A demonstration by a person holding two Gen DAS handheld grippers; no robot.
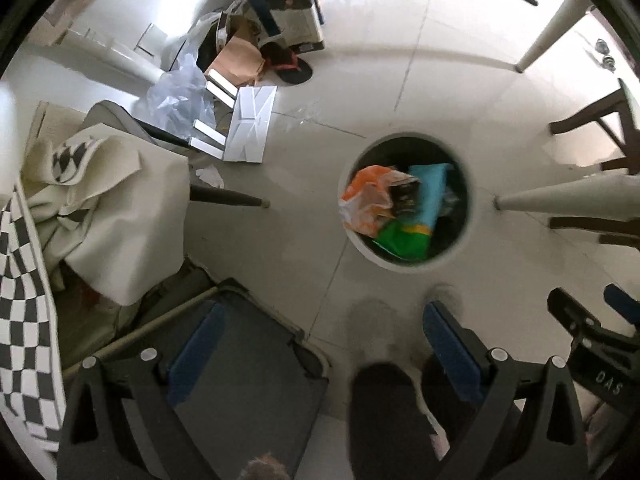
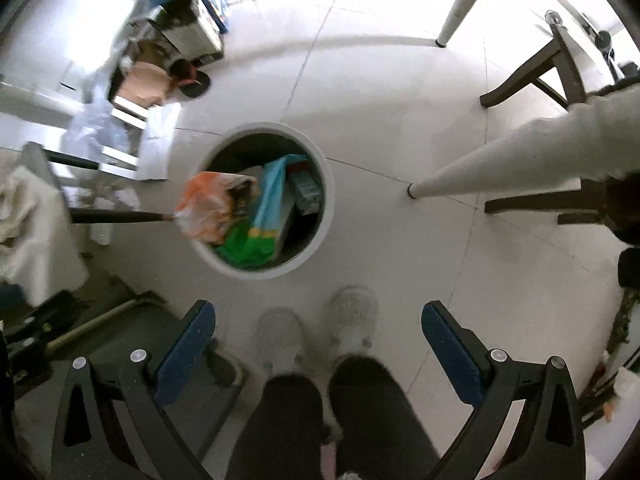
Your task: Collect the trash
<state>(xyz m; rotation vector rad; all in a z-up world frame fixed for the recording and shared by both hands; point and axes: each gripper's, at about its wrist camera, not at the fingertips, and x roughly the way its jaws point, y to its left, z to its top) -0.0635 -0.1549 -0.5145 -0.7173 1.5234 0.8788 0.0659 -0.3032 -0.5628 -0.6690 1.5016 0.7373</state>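
Observation:
A round white bin [image 1: 474, 200] stands on the tiled floor below both grippers. It holds an orange-and-white wrapper [image 1: 366, 196], a teal packet [image 1: 430, 188] and a green packet [image 1: 404, 240]. In the right wrist view the blurred orange wrapper [image 2: 208, 208] overlaps the left rim of the bin [image 2: 329, 200]; I cannot tell whether it is in the air or resting. My left gripper [image 1: 323, 312] points down, high above the floor, open with nothing between its blue pads. My right gripper [image 2: 317, 308] is likewise open and holds nothing.
A person's dark trouser legs and pale shoes [image 2: 352, 316] stand just in front of the bin. White table legs [image 2: 480, 168] and dark chair legs [image 2: 520, 80] are to the right. Cardboard and plastic sheeting [image 1: 188, 96] lie at upper left. A cloth-draped chair [image 1: 120, 208] is on the left.

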